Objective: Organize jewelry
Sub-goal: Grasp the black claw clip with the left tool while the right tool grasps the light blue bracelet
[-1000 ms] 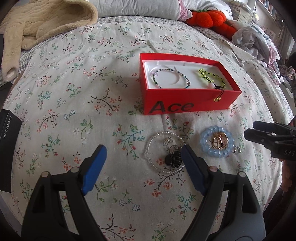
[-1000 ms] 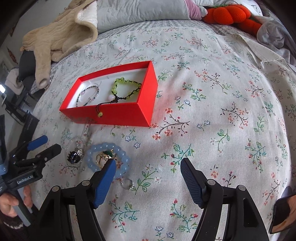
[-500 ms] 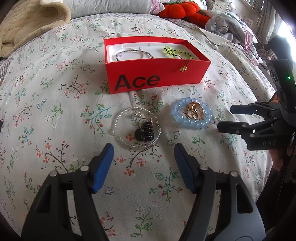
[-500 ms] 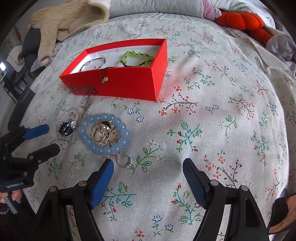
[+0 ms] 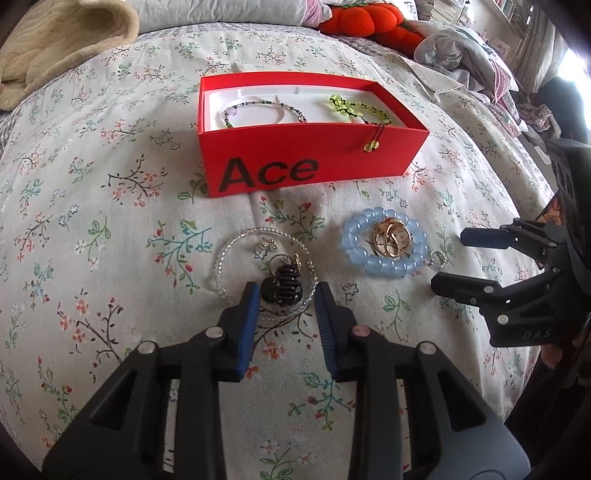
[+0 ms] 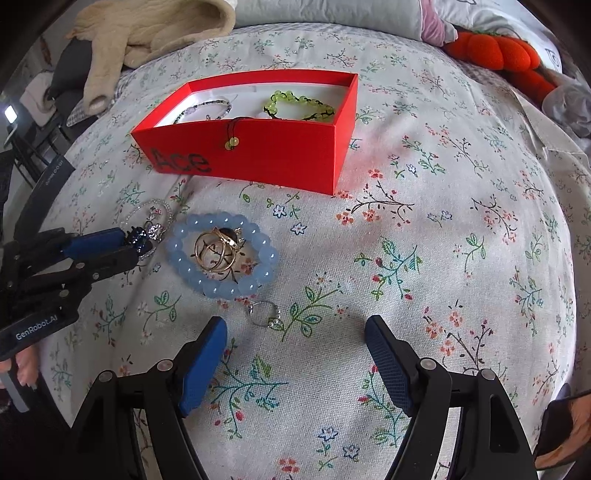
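1. Centrally, a red box [image 5: 314, 155] printed "Ace" sits open on the floral bedspread [image 5: 110, 192], its white lining showing.
2. Inside the box, toward its left end, lies a thin bracelet of small dark and pale beads [image 5: 264, 110]; toward the right end lies a yellow-green bead bracelet [image 5: 356, 107], whose dark cord with two small yellow beads hangs over the front wall.
3. On the bedspread in front of the box, a clear beaded bracelet [image 5: 225, 258] forms a loop, with a small black hair claw [image 5: 282, 290] and a little silver charm lying inside it.
4. Just to the right of that loop, apart from it, a pale blue bead bracelet [image 5: 384, 247] rings a cluster of gold rings [image 5: 391, 240]; a small silver ring [image 6: 264, 314] lies touching or nearly touching its outer edge.
5. The left gripper [image 5: 284, 295] is low over the clear loop, its blue pads narrowed to either side of the black hair claw; whether they actually touch it I cannot tell.
6. The right gripper [image 6: 295, 347] hovers with jaws spread wide and nothing between them, just short of the small silver ring and the blue bracelet.
7. At the far edge of the bed lie a cream quilted garment [image 6: 155, 29] and an orange plush toy [image 6: 495, 51].
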A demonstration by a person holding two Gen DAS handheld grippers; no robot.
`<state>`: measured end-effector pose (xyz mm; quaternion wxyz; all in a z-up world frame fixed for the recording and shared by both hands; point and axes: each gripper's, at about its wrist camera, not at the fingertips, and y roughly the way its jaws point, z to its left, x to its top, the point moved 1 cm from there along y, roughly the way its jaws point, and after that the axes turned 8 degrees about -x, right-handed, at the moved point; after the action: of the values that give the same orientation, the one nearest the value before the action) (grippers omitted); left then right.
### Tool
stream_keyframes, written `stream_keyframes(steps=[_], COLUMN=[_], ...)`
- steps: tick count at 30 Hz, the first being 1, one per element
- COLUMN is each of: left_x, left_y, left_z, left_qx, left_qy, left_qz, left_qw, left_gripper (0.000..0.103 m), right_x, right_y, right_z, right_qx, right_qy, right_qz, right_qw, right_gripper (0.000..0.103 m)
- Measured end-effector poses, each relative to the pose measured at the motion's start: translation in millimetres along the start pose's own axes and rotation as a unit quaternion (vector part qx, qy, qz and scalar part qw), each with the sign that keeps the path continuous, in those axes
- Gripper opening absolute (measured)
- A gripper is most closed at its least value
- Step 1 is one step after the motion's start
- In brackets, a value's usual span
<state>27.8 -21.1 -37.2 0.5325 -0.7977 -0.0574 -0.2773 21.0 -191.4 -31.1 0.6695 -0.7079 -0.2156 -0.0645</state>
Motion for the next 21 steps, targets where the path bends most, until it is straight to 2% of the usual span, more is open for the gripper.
stream_keyframes(steps=[1,4,11,14,17,18,19,21], left_x=[1,2,5,5,7,8,9,10], left_y=[1,4,-8,-14,-21,-24,-27,-31], left_z=[0,1,-6,-4,0,1,2,6], left_qx=[0.002,0.005,0.001,-0.002,-0.006,-0.008,-0.01,-0.014], left_qy=[-0.003,-0.005,0.008,0.001,-0.012,-0.016,-0.019,-0.023], left_qz=[0.001,0.001,-0.015,-0.022,-0.029,-0.034,-0.038,-0.045], left_qw=[1.0,1.0,0.9999,0.9998,0.9995,0.9993,0.999,0.9986], left_gripper=[0.03,0.015,0.015,0.015,0.015,0.015,0.015,0.015], right_x=[0,0,5,11,18,20,22,26], right_y=[0,0,-3,-4,-2,0,3,10], right_z=[0,0,1,-4,-14,-16,-18,-18], right_qx=[0.0,0.0,0.003,-0.01,0.005,0.013,0.024,0.049], right_qy=[0.0,0.002,0.011,0.028,0.065,0.078,0.087,0.102], right_qz=[0.0,0.0,-0.008,-0.016,-0.012,-0.009,-0.002,0.014], right_qw=[1.0,1.0,1.0,0.999,0.998,0.997,0.996,0.993], right_gripper=[0.078,0.078,0.078,0.078,0.077,0.073,0.063,0.05])
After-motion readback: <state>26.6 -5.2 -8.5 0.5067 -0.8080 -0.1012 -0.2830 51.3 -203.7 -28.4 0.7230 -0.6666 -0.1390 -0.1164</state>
